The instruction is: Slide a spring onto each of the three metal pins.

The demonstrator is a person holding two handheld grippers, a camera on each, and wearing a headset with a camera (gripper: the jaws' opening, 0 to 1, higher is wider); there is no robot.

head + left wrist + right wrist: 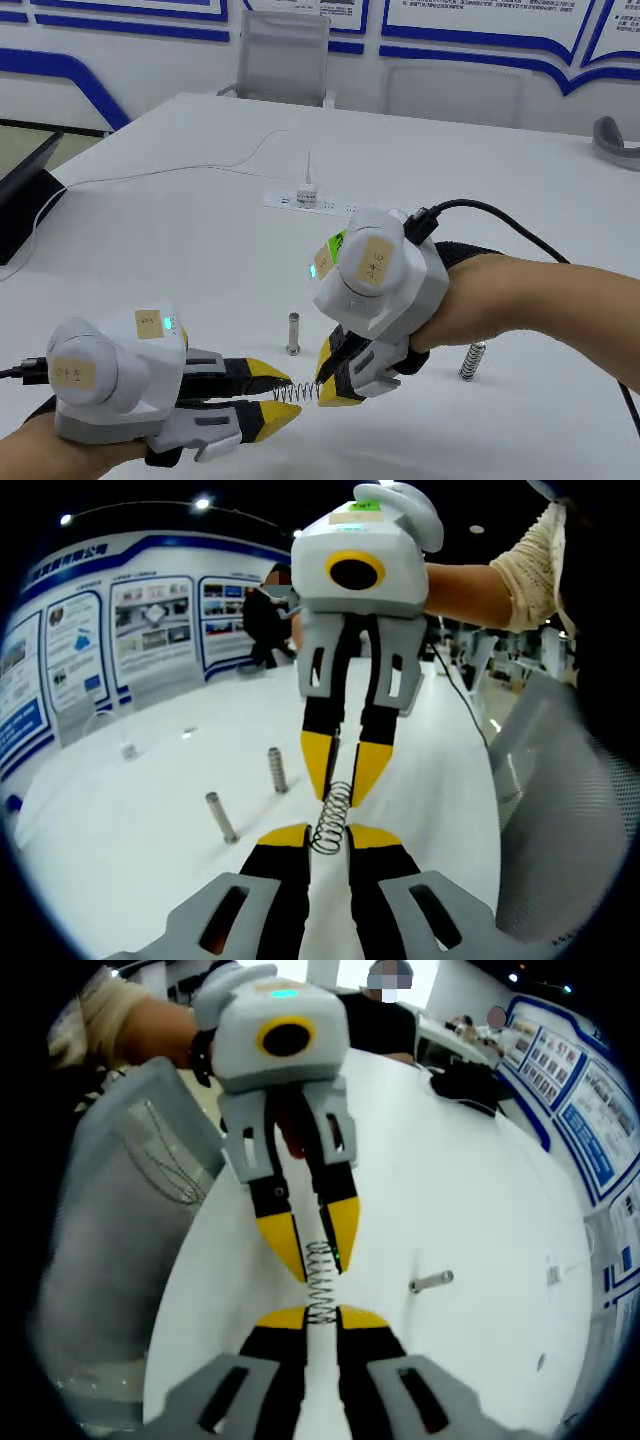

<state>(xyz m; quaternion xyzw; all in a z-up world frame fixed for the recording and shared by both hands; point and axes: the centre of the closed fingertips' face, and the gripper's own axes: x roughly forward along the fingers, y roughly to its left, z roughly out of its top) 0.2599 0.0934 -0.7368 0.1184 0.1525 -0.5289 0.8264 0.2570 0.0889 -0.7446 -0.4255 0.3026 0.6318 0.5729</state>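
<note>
low over the white table [200,250], the spring [297,392] spans left gripper [278,398] and right gripper [328,386], both tongs pinched narrow on its ends; it looks light, bendy and squirmy, so hold near one end, leaving the bore free for the upright pin [293,334].

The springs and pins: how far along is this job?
Done: one far pin already seems to wear a spring. In hand: another spring, gripped at either end by the left tool and the right tool. Left: at least the bare pin standing beside them.
</note>
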